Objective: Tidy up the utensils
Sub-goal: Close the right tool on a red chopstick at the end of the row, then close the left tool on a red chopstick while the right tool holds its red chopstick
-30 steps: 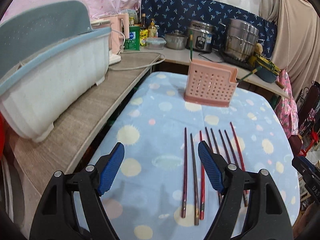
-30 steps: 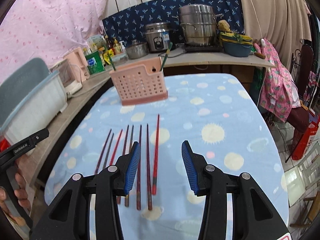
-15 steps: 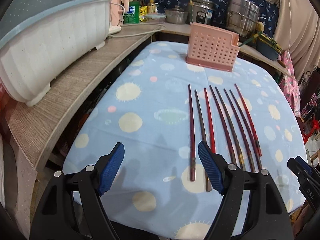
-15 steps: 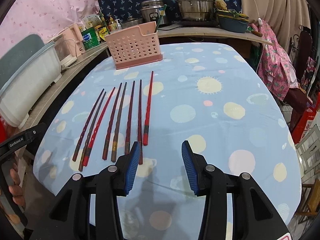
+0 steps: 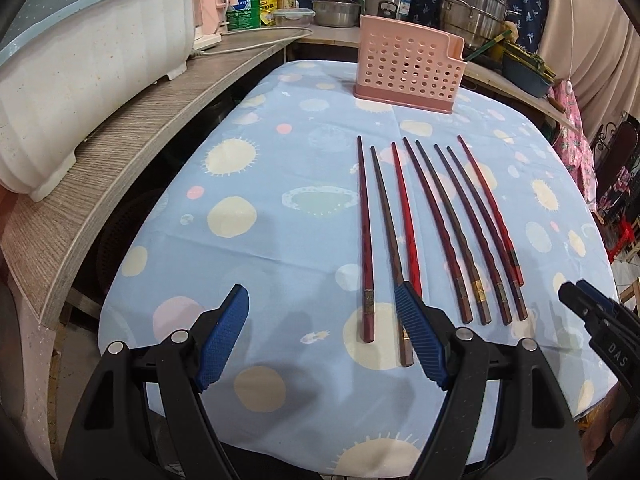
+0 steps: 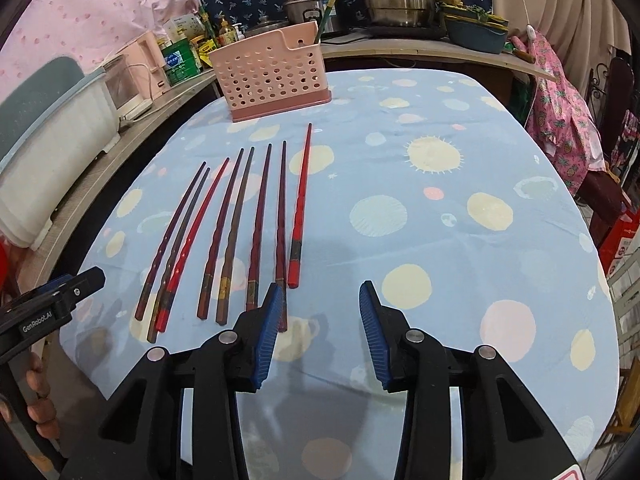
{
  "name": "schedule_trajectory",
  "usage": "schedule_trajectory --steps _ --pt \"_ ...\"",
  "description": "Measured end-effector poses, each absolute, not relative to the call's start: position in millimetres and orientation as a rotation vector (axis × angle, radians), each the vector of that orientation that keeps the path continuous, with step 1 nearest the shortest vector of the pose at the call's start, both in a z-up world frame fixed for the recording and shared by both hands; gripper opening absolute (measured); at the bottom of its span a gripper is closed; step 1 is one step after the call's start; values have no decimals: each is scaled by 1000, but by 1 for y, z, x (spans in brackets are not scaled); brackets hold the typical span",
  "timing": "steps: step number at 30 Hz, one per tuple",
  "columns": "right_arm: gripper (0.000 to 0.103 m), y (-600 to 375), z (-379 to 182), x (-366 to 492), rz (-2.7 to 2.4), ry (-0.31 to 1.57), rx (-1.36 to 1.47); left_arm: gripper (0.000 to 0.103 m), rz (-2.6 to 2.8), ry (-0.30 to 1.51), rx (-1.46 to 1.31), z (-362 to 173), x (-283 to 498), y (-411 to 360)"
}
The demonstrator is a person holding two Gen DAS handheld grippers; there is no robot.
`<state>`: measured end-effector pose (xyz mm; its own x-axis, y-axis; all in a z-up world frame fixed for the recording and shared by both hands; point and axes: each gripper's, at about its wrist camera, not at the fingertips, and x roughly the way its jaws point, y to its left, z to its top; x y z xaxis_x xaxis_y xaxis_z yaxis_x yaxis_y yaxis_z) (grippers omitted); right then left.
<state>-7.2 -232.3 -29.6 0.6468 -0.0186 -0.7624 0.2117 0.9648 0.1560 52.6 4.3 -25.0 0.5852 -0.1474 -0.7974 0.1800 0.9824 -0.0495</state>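
Several red and dark chopsticks (image 5: 440, 228) lie side by side on the blue spotted tablecloth (image 5: 280, 240), thick ends toward me; they also show in the right wrist view (image 6: 240, 232). A pink perforated utensil holder (image 5: 410, 66) stands at the table's far side, also in the right wrist view (image 6: 274, 76). My left gripper (image 5: 322, 332) is open and empty, near the leftmost chopsticks' thick ends. My right gripper (image 6: 318, 328) is open and empty, just right of the chopsticks' near ends.
A white and blue plastic tub (image 5: 80, 60) sits on a wooden counter (image 5: 120, 152) along the table's left. Pots (image 5: 472, 8), bottles and a cooker stand on the back counter. A pink patterned cloth (image 6: 560, 92) hangs at the right.
Both grippers have pulled back toward the near edge of the table and tilted down. The chopsticks and holder now sit farther ahead in view. Both grippers stay open.
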Motion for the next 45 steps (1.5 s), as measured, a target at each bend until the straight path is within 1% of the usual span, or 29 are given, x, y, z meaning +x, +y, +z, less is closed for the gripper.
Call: schedule_trajectory --steps 10,14,19,21,36,45 --pt "22 -225 -42 37 -97 891 221 72 -184 951 34 -34 63 6" --pt "15 -223 -47 51 -88 903 218 72 -186 957 36 -36 65 7" --pt "12 -222 -54 62 -87 919 214 72 -188 962 39 -38 68 6" --pt "10 -223 -57 63 -89 927 217 72 -193 963 40 -38 69 5" --pt "7 -231 -64 50 -105 932 225 72 -260 952 57 -35 62 -15" --pt "7 -238 -64 26 -115 940 262 64 -373 947 46 -33 50 -36"
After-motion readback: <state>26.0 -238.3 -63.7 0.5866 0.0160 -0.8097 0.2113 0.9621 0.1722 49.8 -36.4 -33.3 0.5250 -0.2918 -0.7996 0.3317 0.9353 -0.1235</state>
